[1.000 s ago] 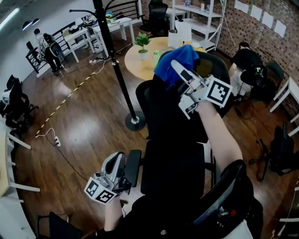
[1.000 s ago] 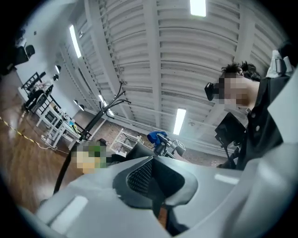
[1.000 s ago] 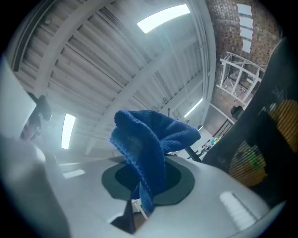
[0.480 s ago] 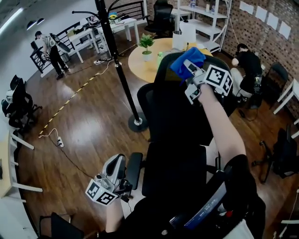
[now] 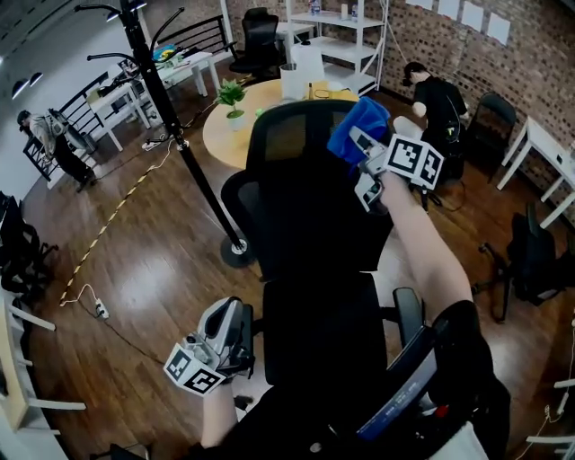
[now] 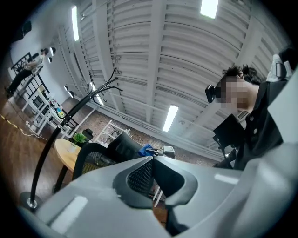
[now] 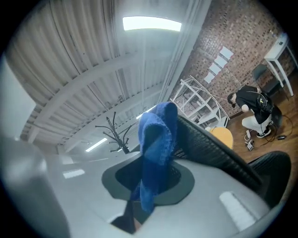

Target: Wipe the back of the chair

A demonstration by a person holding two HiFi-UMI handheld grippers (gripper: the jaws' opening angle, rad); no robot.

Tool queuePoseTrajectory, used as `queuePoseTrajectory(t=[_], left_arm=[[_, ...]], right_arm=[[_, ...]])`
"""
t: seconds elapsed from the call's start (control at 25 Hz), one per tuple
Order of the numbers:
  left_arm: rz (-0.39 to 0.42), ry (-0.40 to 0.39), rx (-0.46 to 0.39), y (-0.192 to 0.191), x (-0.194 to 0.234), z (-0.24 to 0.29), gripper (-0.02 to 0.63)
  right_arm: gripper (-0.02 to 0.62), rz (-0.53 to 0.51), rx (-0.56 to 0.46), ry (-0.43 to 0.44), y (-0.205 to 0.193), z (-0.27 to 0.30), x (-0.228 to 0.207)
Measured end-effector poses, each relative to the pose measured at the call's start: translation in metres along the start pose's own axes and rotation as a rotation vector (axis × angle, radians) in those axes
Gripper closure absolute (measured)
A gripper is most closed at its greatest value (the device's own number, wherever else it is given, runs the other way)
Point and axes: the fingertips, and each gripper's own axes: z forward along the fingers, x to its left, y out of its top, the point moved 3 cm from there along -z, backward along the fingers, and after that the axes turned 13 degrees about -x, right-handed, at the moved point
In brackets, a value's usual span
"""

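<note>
blue cloth (image 5: 352,128) in right gripper (image 5: 366,163) against chair back (image 5: 305,211)

We see a black office chair (image 5: 310,211) standing upright, its tall mesh back rising above the dark seat. A blue cloth (image 5: 358,132), bunched and folded over on itself, lies against the upper right edge of the chair's back, just below its top rim.

The chair (image 5: 314,207) hides its own base and part of the round table (image 5: 217,139) beyond. The right gripper (image 5: 361,166) covers the near end of the cloth (image 5: 355,126). Items on the far shelf (image 5: 337,27) are too small to tell.
</note>
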Motion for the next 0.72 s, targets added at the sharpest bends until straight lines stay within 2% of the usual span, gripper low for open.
queuePoseTrajectory(t=[0.16, 0.44, 0.72], left_arm=[[0.0, -0.037, 0.012, -0.001, -0.008, 0.006, 0.606], [-0.05, -0.078, 0.022, -0.011, -0.012, 0.011, 0.606], [-0.073, -0.095, 0.035, -0.017, -0.009, 0.013, 0.606]], right_arm=[[0.538, -0.047, -0.001, -0.036, 0.005, -0.024, -0.003], [0.538, -0.115, -0.013, -0.094, 0.031, -0.062, -0.019], [0.538, -0.318, -0.112, -0.284, 0.081, -0.106, -0.035]])
